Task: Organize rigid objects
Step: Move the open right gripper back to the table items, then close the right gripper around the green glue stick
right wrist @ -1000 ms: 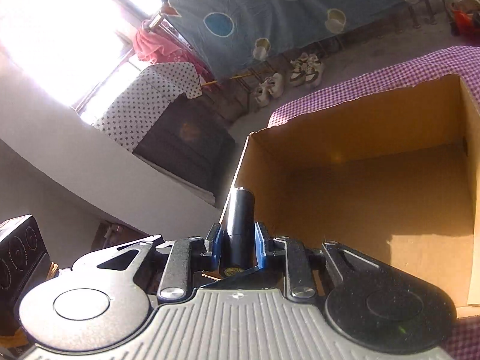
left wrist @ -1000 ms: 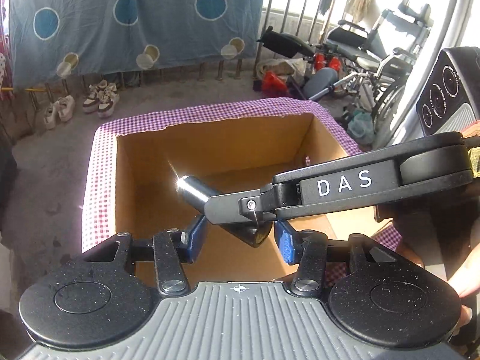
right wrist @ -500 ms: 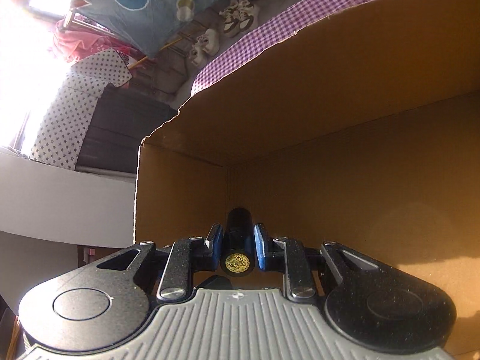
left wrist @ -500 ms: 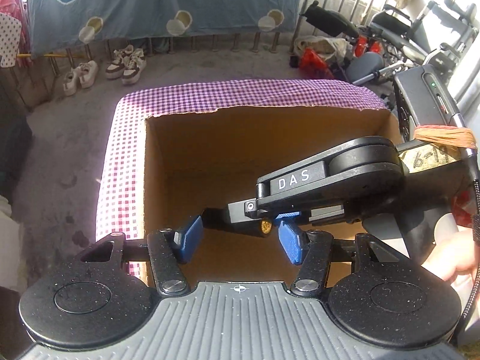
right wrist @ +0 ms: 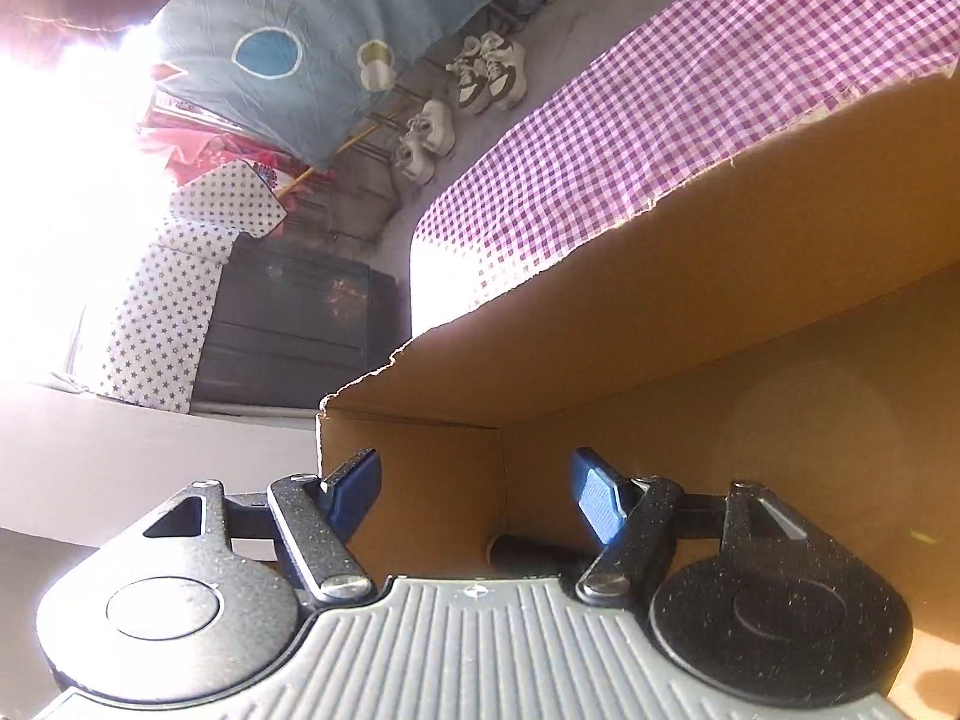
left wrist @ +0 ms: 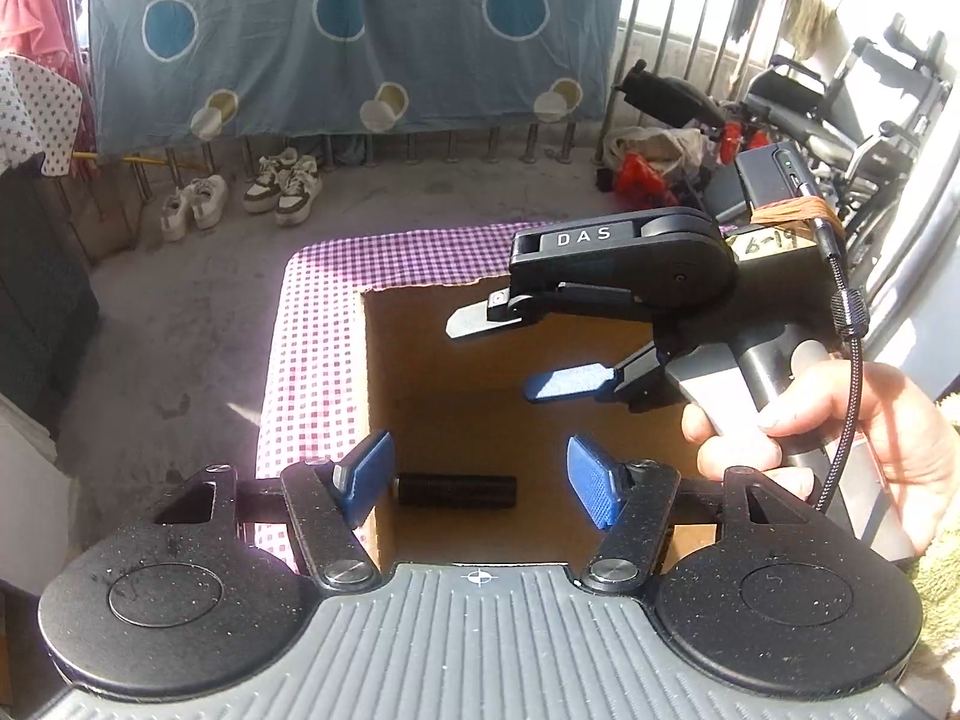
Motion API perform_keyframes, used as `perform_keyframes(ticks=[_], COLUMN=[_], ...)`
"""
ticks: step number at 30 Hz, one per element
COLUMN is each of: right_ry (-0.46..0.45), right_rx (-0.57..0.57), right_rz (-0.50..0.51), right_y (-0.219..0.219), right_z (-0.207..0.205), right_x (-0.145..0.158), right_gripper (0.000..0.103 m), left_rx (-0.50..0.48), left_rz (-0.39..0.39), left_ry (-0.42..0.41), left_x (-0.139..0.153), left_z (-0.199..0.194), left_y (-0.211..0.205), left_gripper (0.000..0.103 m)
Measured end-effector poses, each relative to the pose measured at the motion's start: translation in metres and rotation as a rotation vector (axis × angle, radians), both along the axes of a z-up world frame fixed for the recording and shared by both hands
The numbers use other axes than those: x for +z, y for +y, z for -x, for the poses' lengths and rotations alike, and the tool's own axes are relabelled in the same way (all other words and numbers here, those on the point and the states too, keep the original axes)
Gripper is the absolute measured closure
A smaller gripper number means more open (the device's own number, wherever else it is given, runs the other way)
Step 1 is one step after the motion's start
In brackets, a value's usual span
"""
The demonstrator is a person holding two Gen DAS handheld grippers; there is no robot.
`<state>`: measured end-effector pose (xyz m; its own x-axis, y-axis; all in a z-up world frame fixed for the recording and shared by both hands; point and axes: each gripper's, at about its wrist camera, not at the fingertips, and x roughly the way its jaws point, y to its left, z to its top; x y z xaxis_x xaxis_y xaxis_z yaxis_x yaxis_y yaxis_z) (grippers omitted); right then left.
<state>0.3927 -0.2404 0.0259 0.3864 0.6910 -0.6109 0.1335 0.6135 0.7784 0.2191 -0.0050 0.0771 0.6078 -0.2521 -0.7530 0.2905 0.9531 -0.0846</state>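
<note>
One black cylinder (left wrist: 456, 489) lies flat on the floor of the open cardboard box (left wrist: 384, 372), near the corner closest to both cameras.

Long axis runs left-right in the left wrist view, roughly along the near wall; which end is which I can't tell, its left tip sits behind a blue pad. Left gripper (left wrist: 480, 477): jaws have just been opening, nothing between them, cylinder lies below and beyond. Right gripper (right wrist: 474, 495): jaws have just been opening, now wide and empty. Left wrist view alone shows the right gripper (left wrist: 510, 354) from the side over the box, the hand (left wrist: 840, 426) on its grip, and nearly the whole cylinder. Right wrist view catches only one end of the cylinder (right wrist: 528, 552), the rest cut off by the gripper body. Box stands on purple checked cloth (right wrist: 690, 120).
</note>
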Motion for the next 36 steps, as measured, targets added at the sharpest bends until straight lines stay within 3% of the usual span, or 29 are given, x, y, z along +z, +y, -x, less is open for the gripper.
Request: perform_keyframes(ticks=[6, 10, 15, 21, 25, 27, 33, 36], right_ry=[-0.116, -0.224, -0.336, -0.347, -0.305, -0.282, -0.220, -0.198], right_rx=[-0.008, -0.001, -0.023, -0.093, -0.119, -0.125, -0.104, -0.089], right_rz=[-0.052, -0.071, -0.058, 0.035, 0.061, 0.075, 0.131, 0.131], right_y=[-0.041, -0.076, -0.116, -0.140, -0.143, -0.142, -0.143, -0.143], right_z=[0.051, 0.115, 0.207, 0.295, 0.333, 0.341, 0.341, 0.334], right_x=[0.045, 0.072, 0.083, 0.049, 0.012, -0.003, -0.036, -0.047], right_gripper=[0.031, 0.031, 0.031, 0.033, 0.045, 0.048, 0.073, 0.075], left_rx=[-0.012, -0.032, -0.067, -0.157, -0.254, -0.303, -0.355, -0.353], left_rz=[0.039, 0.074, 0.144, 0.170, 0.143, 0.120, 0.075, 0.064], left_ry=[-0.070, -0.119, -0.151, -0.119, -0.042, -0.007, 0.106, 0.136], left_x=[0.022, 0.035, 0.037, 0.009, -0.032, -0.052, -0.098, -0.110], left_z=[0.028, 0.055, 0.095, 0.130, 0.152, 0.160, 0.156, 0.152], left_y=[0.007, 0.013, 0.016, -0.009, -0.043, -0.065, -0.113, -0.124], left_gripper=[0.038, 0.037, 0.035, 0.035, 0.035, 0.038, 0.048, 0.052])
